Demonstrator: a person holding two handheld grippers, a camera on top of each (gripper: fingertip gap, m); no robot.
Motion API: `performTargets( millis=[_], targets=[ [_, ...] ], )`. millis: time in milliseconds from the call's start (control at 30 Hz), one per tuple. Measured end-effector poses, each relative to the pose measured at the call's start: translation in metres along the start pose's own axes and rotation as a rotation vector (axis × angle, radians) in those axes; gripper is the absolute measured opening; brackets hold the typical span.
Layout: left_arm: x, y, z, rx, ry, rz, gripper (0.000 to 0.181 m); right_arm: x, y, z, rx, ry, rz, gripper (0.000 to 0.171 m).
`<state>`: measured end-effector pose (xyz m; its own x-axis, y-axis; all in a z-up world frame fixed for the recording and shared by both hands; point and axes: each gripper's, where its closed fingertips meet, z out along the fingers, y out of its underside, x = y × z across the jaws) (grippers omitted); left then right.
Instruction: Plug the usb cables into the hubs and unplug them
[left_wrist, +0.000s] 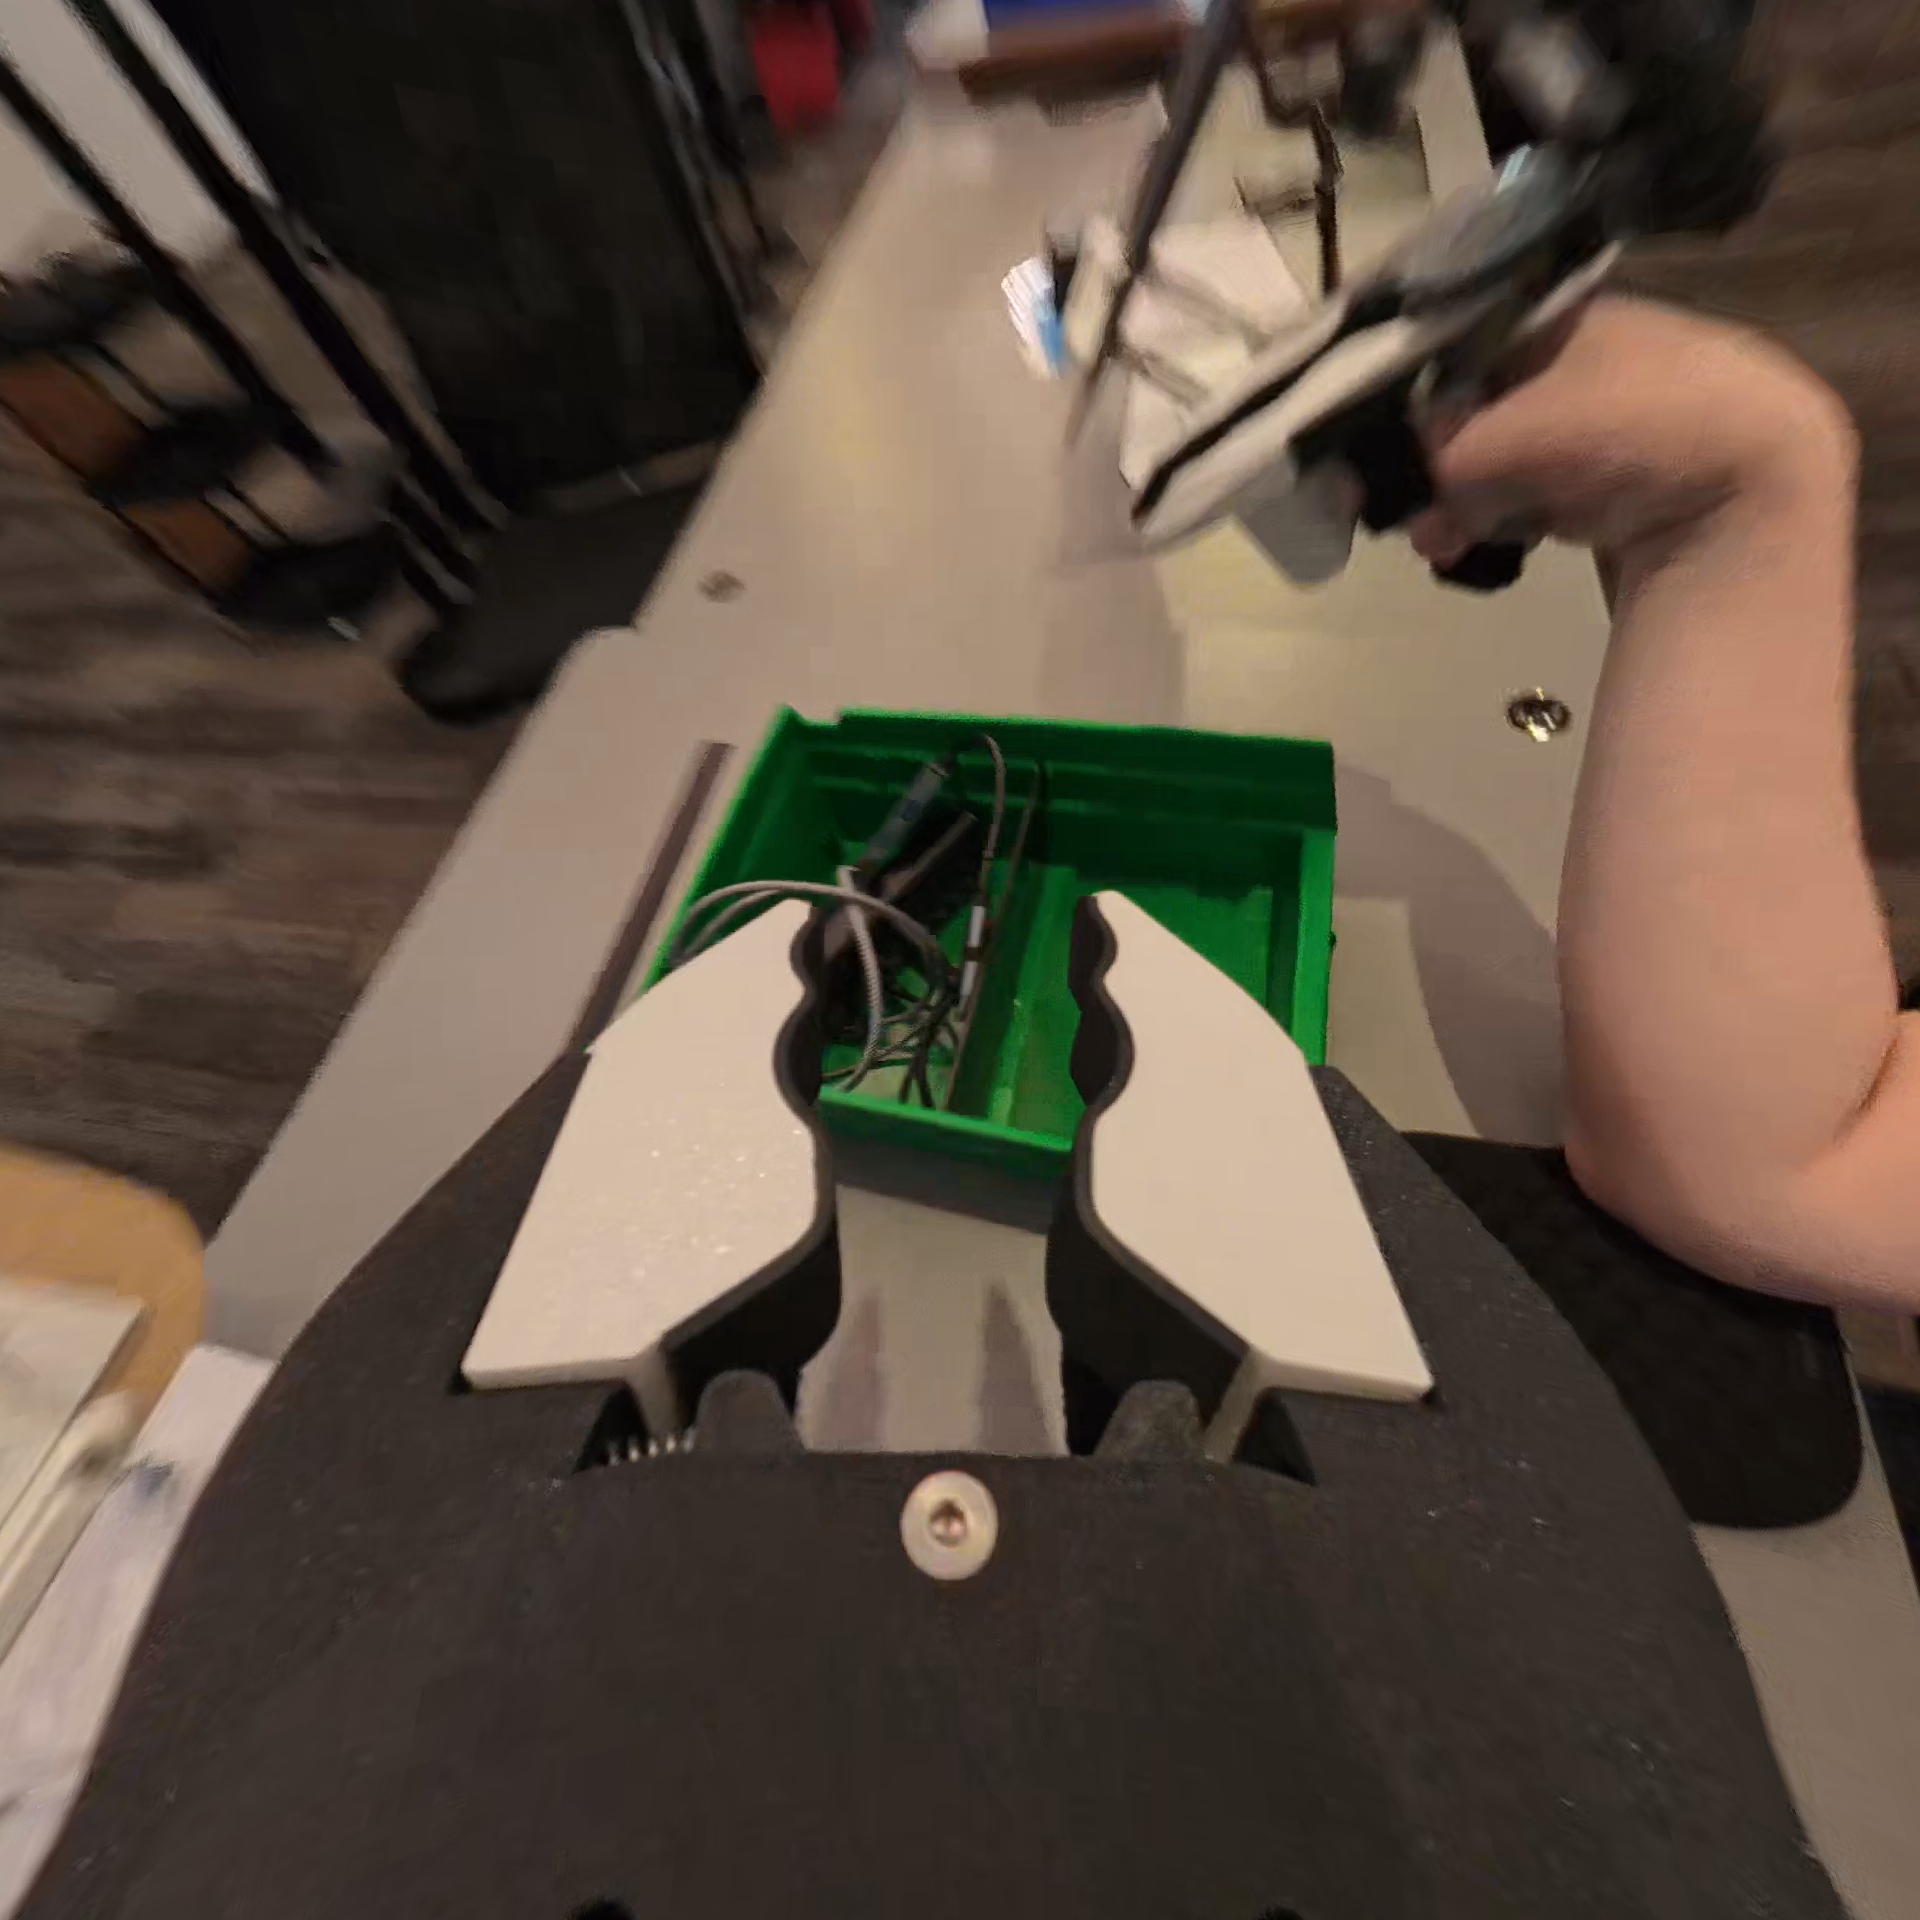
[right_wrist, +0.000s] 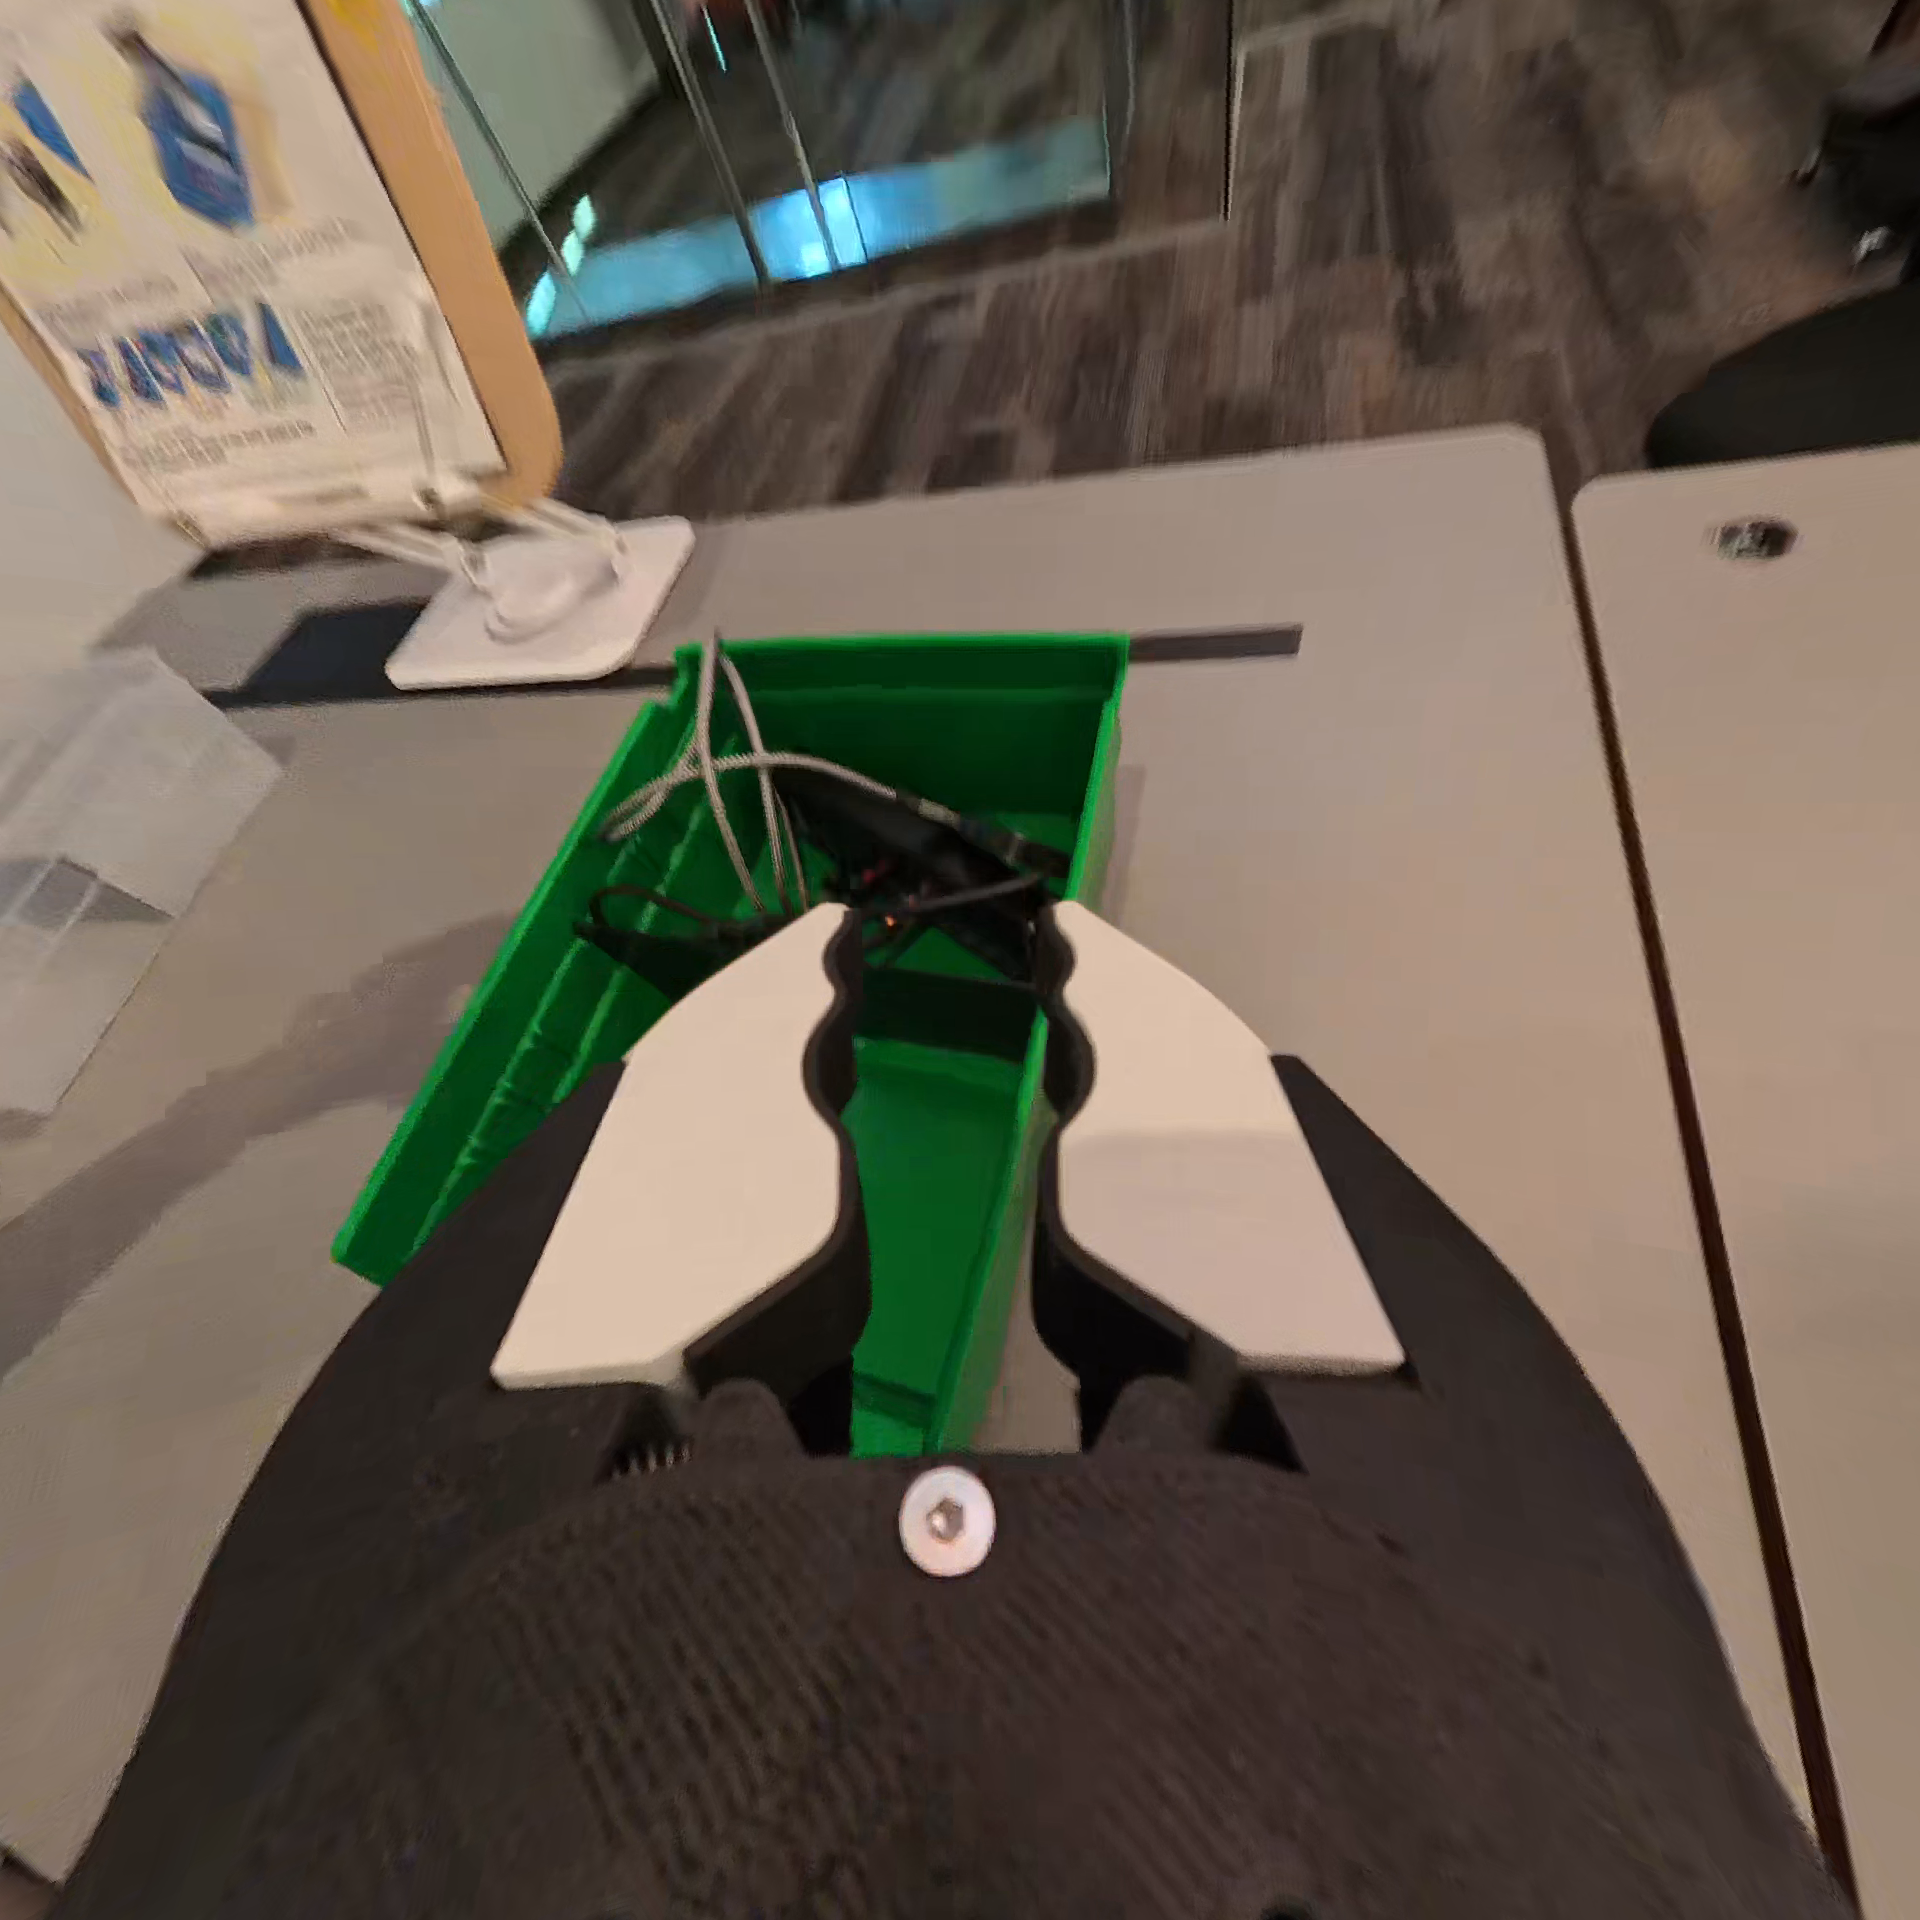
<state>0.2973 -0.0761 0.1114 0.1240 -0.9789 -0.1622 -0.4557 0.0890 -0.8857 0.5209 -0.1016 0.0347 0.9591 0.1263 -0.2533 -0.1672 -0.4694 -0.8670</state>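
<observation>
While both grippers hover above the green bin (left_wrist: 1195, 790), neither has hold of anything: the left gripper (left_wrist: 945, 914) stands with its jaws spread wide over the cable tangle, and the right gripper (right_wrist: 945, 920) is likewise parted and empty, aimed at the bin's far end. In the right wrist view the braided grey cables (right_wrist: 727, 769) loop up at about eleven o'clock from its tips, with a dark plug or hub (right_wrist: 914, 826) at twelve. In my judgement the tangle is the danger: closing on one strand could drag its neighbours, lift the whole knot, or shift the light bin across the table (right_wrist: 1351, 831). Blur suggests fast motion, risking a missed grasp.
</observation>
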Motion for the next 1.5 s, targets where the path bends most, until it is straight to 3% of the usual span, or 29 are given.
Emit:
performTargets(
  millis=[100,200,267,367,433,500,567,733,867,1000,1067,1167,1300,1500],
  targets=[
    [-0.029,0.010,-0.090,0.137,-0.287,-0.044,0.050,0.010,0.020,0.025,-0.143,0.051,-0.014,0.044],
    [-0.067,0.047,-0.175,0.080,-0.570,-0.101,0.069,0.021,0.043,0.043,-0.283,0.116,-0.009,0.046],
    [-0.093,0.095,-0.229,-0.071,-0.717,-0.236,0.079,0.030,0.056,0.049,-0.368,0.180,-0.013,0.047],
    [-0.120,0.185,-0.305,-0.356,-0.909,-0.457,0.083,0.036,0.070,0.055,-0.460,0.230,-0.006,0.047],
    [-0.133,0.244,-0.349,-0.456,-1.039,-0.590,0.081,0.035,0.079,0.062,-0.517,0.228,0.009,0.047],
    [-0.141,0.299,-0.375,-0.521,-1.058,-0.693,0.076,0.034,0.088,0.068,-0.586,0.241,0.000,0.046],
    [-0.145,0.346,-0.396,-0.608,-1.019,-0.869,0.083,0.031,0.095,0.074,-0.638,0.247,0.004,0.045],
    [-0.138,0.417,-0.397,-0.587,-0.808,-1.168,0.071,0.029,0.117,0.080,-0.814,0.278,0.011,0.023],
    [-0.122,0.448,-0.400,-0.722,-0.765,-1.240,0.066,0.033,0.129,0.086,-0.878,0.288,0.026,0.010],
    [-0.105,0.463,-0.396,-0.756,-0.670,-1.339,0.034,0.032,0.131,0.088,-0.897,0.274,0.073,0.007],
    [-0.101,0.461,-0.385,-0.695,-0.575,-1.391,0.013,0.028,0.131,0.088,-0.916,0.270,0.051,0.008],
    [-0.100,0.462,-0.384,-0.766,-0.581,-1.338,0.006,0.011,0.132,0.094,-0.951,0.215,0.027,0.008],
    [-0.096,0.458,-0.374,-0.954,-0.611,-1.231,0.006,-0.017,0.132,0.111,-0.984,0.148,-0.034,0.009],
    [-0.097,0.431,-0.318,-1.009,-0.517,-1.138,0.009,-0.052,0.128,0.138,-1.023,0.122,-0.139,0.010]
  ],
)
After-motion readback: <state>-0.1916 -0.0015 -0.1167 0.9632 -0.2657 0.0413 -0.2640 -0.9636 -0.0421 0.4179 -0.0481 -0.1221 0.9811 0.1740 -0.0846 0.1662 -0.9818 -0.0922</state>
